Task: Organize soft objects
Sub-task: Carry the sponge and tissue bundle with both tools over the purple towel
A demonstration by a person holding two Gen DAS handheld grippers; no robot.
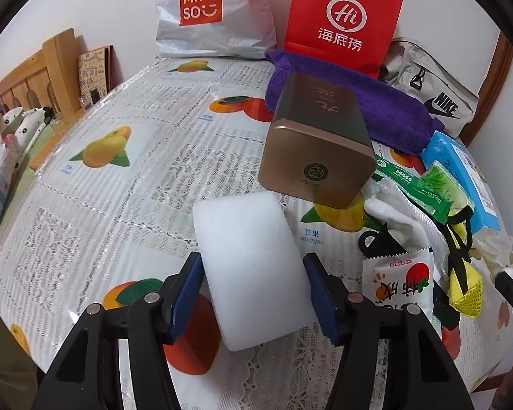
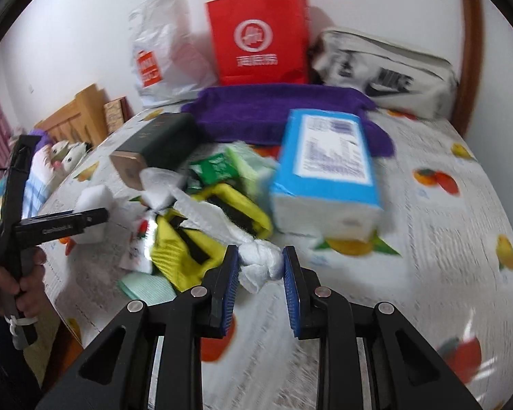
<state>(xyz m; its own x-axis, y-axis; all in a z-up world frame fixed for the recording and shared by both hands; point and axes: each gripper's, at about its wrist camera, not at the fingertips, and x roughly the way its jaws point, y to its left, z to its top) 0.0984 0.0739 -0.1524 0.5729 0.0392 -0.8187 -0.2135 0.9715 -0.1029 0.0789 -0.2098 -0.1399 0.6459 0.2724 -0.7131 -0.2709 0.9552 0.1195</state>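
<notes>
While jaws clamp white sponge [image 1: 253, 270], left gripper [image 1: 253, 294] level, low.

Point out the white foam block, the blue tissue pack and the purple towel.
white foam block [image 1: 253, 266], left wrist view, front face.
blue tissue pack [image 2: 328, 157], right wrist view, top label.
purple towel [image 2: 256, 109], right wrist view, middle.

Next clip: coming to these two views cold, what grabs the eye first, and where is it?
The white foam block fills the foreground between the left tongs, which grip it on both sides. Behind it, the red paper bag stands against the wall above a purple towel, with a gold-ended tin lying in front. In the right wrist view, the right tongs close around a knotted white cloth at the edge of the clutter.
</notes>
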